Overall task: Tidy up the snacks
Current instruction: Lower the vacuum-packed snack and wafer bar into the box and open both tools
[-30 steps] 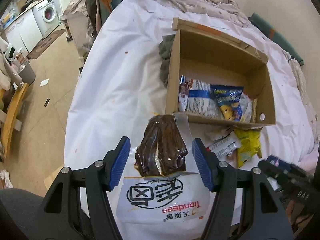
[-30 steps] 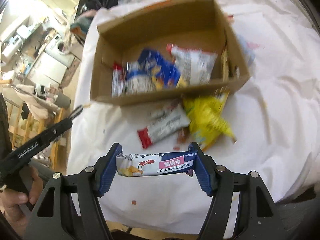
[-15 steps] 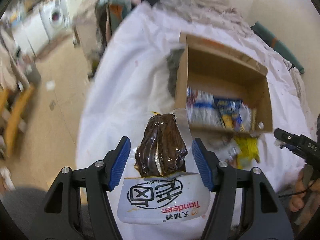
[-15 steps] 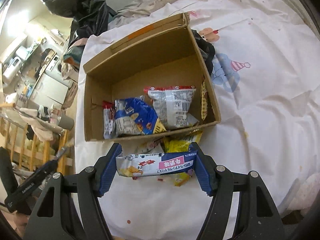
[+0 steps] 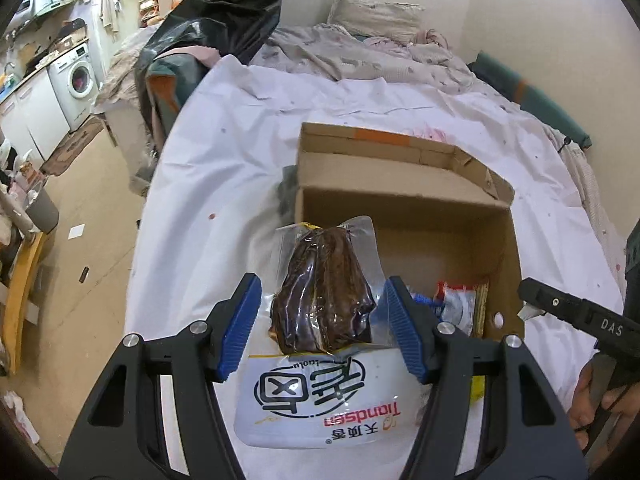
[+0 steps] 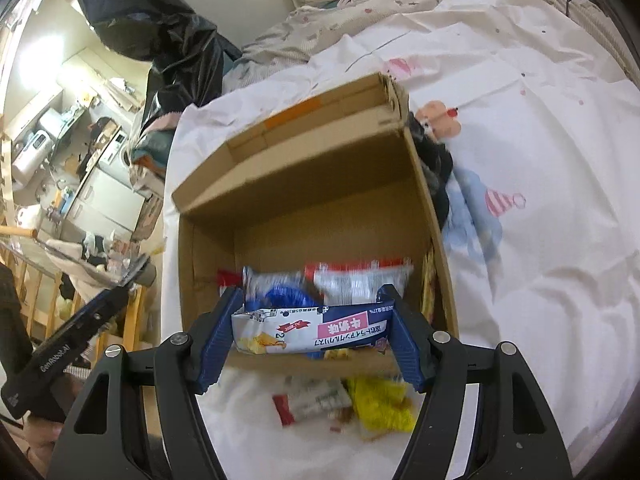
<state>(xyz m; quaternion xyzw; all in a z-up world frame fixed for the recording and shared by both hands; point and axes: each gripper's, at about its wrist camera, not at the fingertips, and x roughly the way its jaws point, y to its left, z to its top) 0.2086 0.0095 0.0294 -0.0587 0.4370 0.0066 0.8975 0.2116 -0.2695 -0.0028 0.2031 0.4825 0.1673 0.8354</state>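
My left gripper is shut on a clear vacuum pack of dark brown food with a white printed label, held just before the left near corner of the cardboard box. My right gripper is shut on a blue and white snack bar pack, held crosswise over the near wall of the box. Several snack packs lie against that near wall inside. A yellow pack and a red and white pack lie loose on the sheet before the box.
The box stands on a white sheet spread over a bed. Rumpled bedding and a black plastic bag lie behind it, and a dark cloth beside it. Bare floor and a washing machine are at the left.
Both grippers have risen and moved toward the box with their packs. The box now sits straight ahead in the left view, and the snack bar has come over its near wall.
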